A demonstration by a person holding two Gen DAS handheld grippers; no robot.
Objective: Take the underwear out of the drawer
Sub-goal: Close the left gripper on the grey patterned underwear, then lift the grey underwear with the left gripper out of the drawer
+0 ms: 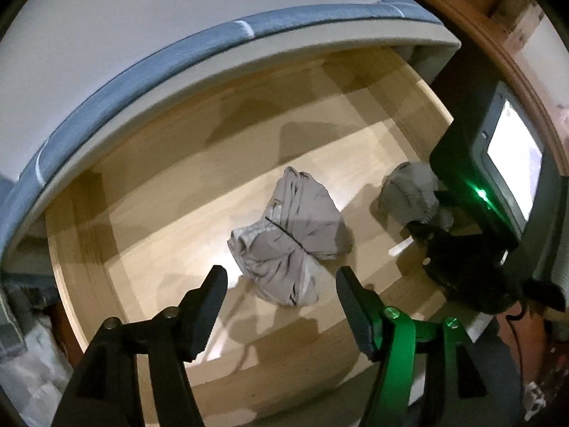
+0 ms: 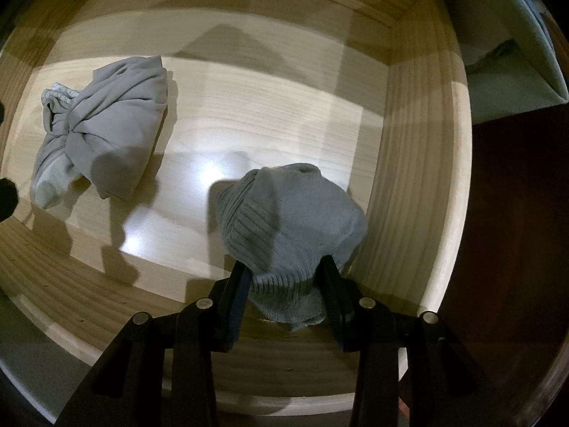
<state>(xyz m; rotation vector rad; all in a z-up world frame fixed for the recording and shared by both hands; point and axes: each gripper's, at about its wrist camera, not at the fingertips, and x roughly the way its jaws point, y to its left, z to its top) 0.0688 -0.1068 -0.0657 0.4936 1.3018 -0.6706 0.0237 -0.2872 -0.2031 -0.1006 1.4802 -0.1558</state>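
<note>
Left wrist view: left claw (image 1: 281, 277) is spread, empty, poised over the underwear (image 1: 288, 235) crumpled mid-drawer (image 1: 149, 235), just ahead between the jaws, long axis running away from it. Right claw (image 2: 284, 281) is clamped on a knit bundle (image 2: 291, 220). Count: one underwear, one bundle, two claws.

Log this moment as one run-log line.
left gripper: open above grey underwear | right gripper: shut on ribbed grey bundle | drawer: open
</note>
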